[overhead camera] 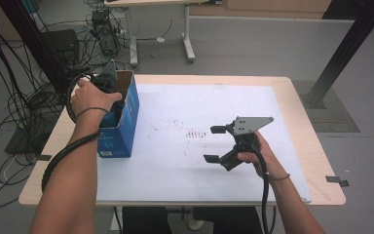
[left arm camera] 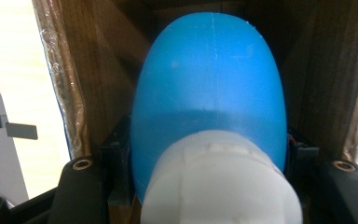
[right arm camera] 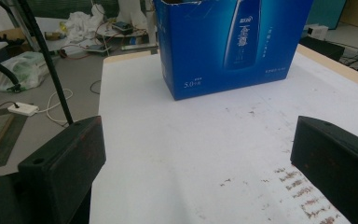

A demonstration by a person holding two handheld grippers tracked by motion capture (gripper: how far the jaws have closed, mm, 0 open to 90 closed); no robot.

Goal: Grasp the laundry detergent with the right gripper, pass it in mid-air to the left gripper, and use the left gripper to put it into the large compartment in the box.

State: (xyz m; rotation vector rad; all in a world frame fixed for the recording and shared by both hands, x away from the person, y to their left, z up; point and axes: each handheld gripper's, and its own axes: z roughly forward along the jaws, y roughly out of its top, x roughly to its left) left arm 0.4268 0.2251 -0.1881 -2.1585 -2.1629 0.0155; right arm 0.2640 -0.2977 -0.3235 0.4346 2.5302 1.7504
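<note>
A blue carton [overhead camera: 126, 117] with an open top stands at the table's left; it also rises ahead in the right gripper view [right arm camera: 233, 42]. My left hand [overhead camera: 95, 97] reaches down into it. Inside, between the carton's brown walls [left arm camera: 107, 70], my left gripper [left arm camera: 209, 149] is shut on a blue rounded bottle [left arm camera: 209, 88] with a white cap [left arm camera: 219, 182]. My right gripper [overhead camera: 214, 144] hovers low over the white sheet right of centre, pointing left toward the carton. Its jaws stand wide apart [right arm camera: 196, 154] with nothing between them.
A white sheet [overhead camera: 175, 170] with small dark marks [overhead camera: 195, 133] covers most of the wooden table [overhead camera: 311, 146]. Cables [overhead camera: 9, 102] and a black stand lie on the floor at the left. A black post [overhead camera: 345, 48] stands behind the table's far right corner.
</note>
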